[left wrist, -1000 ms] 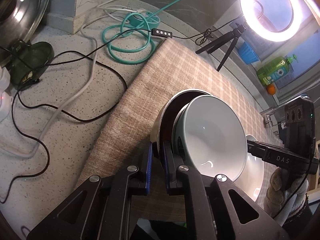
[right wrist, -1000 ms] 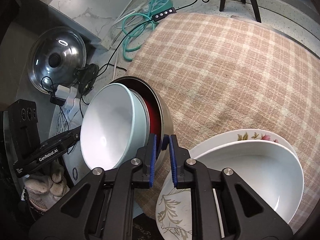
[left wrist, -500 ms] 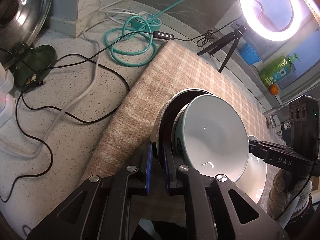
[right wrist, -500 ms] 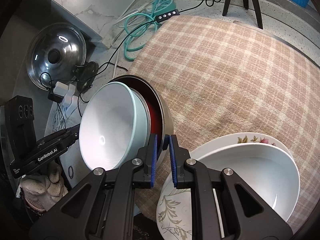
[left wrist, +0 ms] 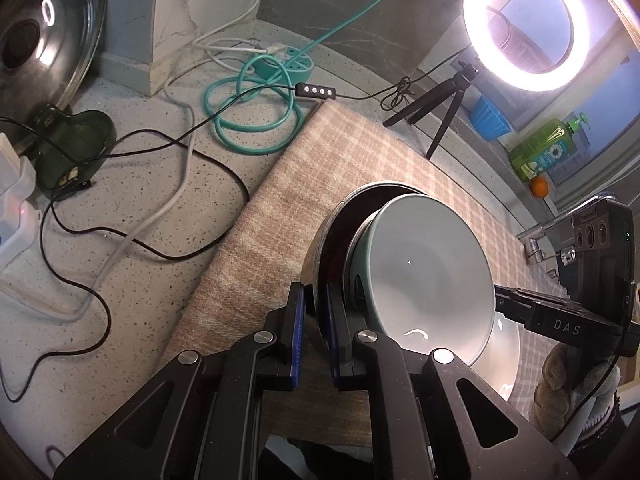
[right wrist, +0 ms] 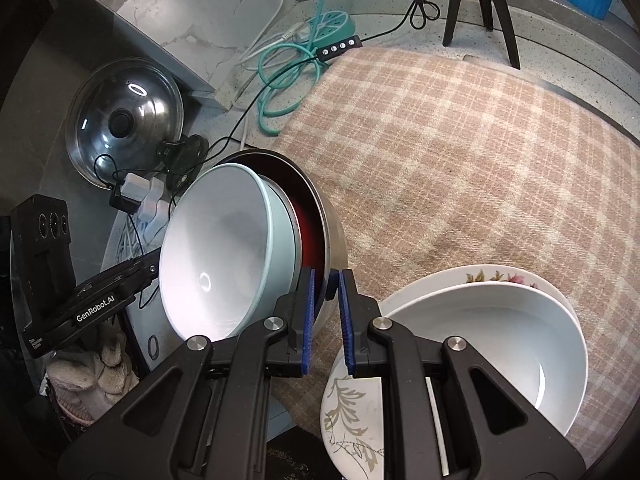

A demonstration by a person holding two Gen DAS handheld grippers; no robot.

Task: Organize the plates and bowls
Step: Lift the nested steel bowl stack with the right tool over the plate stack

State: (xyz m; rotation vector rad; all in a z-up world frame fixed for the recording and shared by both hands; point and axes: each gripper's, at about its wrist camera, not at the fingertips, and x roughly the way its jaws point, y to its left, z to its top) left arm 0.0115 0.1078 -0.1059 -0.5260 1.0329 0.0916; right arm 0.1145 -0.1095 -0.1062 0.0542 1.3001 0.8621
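Carrying the nested bowls: your left tongs [left wrist: 316,312] and right tongs [right wrist: 325,308] each pinch the steel bowl's [right wrist: 334,236] rim, pale blue bowl [right wrist: 216,248] inside, tilted above the checked cloth [right wrist: 460,152]. Next, probably level it before setting down.

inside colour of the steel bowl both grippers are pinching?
Dark red inside the steel bowl, glimpsed behind the nested pale blue bowl; the right wrist view shows it best.
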